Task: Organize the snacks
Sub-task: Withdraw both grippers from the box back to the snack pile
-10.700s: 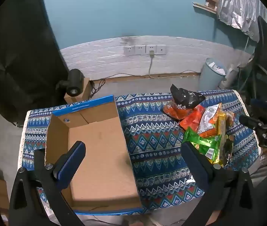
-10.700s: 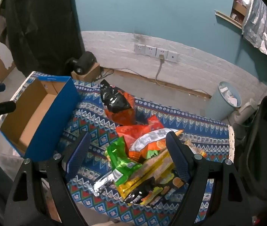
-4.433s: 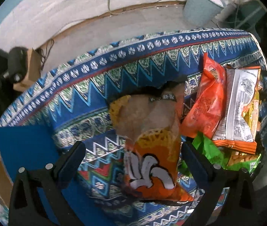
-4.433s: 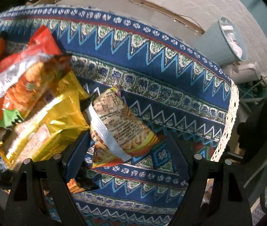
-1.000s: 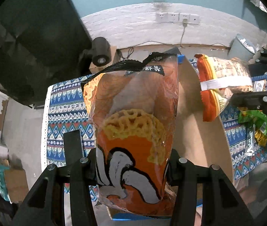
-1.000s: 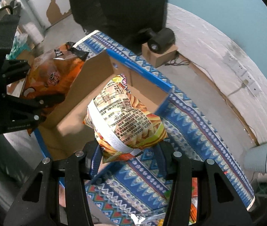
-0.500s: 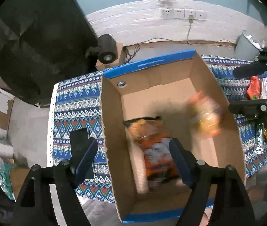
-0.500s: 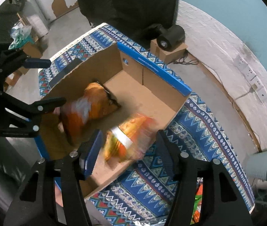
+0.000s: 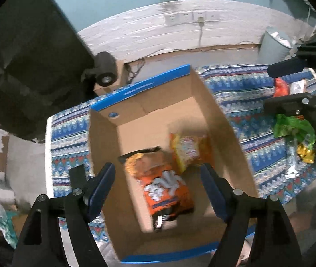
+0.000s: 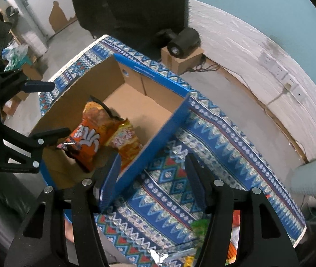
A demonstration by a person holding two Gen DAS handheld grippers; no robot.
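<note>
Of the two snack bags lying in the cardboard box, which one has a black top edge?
The orange bag with white lettering, on the left side of the cardboard box. The yellow-orange bag beside it, nearer the right wall, shows no black edge.

right gripper [image 10: 153,178]: wide apart, empty | cardboard box [image 10: 158,75]: orange snack bag [image 10: 86,140], yellow snack bag [image 10: 124,138] inside

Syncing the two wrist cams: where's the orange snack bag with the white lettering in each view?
Left wrist: orange snack bag low centre, lying on the box floor between the open fingers.
Right wrist: the bag left of centre, inside the box.
Shared landmark: the cardboard box's blue-edged far wall.
</note>
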